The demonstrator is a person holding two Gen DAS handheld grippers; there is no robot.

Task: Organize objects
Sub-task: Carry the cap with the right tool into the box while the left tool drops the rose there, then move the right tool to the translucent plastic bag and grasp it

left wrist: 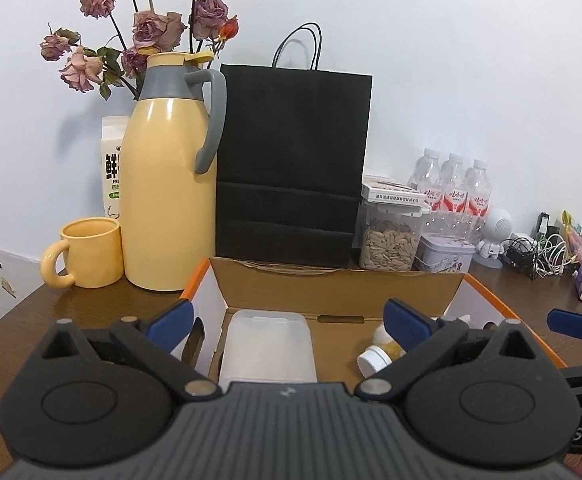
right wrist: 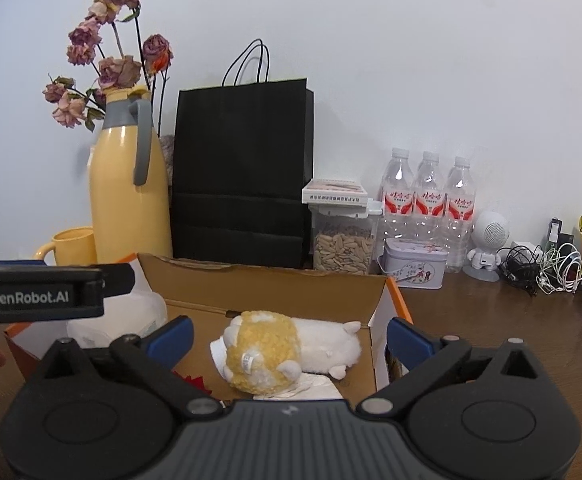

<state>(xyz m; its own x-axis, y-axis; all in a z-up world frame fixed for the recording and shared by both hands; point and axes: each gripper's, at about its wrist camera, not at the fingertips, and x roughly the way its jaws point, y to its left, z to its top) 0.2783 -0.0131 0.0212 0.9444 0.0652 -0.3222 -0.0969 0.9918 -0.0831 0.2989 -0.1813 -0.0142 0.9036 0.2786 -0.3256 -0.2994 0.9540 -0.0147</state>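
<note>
Release step: the left gripper (left wrist: 287,324) stands with jaws apart over the translucent container (left wrist: 267,346). The right gripper (right wrist: 289,334) stands likewise over the plush toy (right wrist: 287,350). Both items lie in the cardboard box (right wrist: 259,284), unclamped. Judged next: withdraw clear, then select another item.
</note>
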